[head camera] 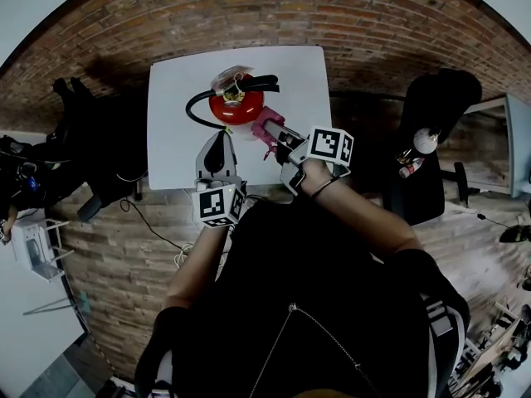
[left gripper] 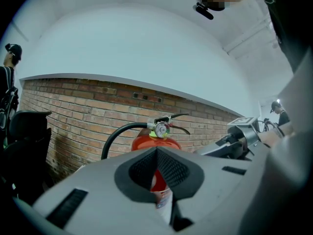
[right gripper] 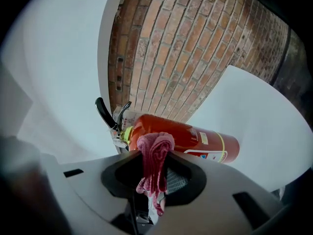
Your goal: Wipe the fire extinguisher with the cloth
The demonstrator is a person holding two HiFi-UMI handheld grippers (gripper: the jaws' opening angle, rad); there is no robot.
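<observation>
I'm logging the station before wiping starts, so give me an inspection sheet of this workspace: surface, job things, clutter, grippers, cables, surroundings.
Surface: white square table.
Job's things: red fire extinguisher with black hose stands upright on the table; pink cloth beside its body, contact unclear.
Clutter: nothing seen on the table.
Grippers: left gripper shut, empty, pointed at the extinguisher; right gripper shut on the cloth.
Cables: thin cable on the floor below the table.
Surroundings: brick floor; black chair right of the table.

Extinguisher (left gripper: 145,142) body hidden behind left gripper (left gripper: 157,153) at 6 o'clock; label (right gripper: 209,154) print too small to read; cloth (right gripper: 154,164) end buried between jaws.
</observation>
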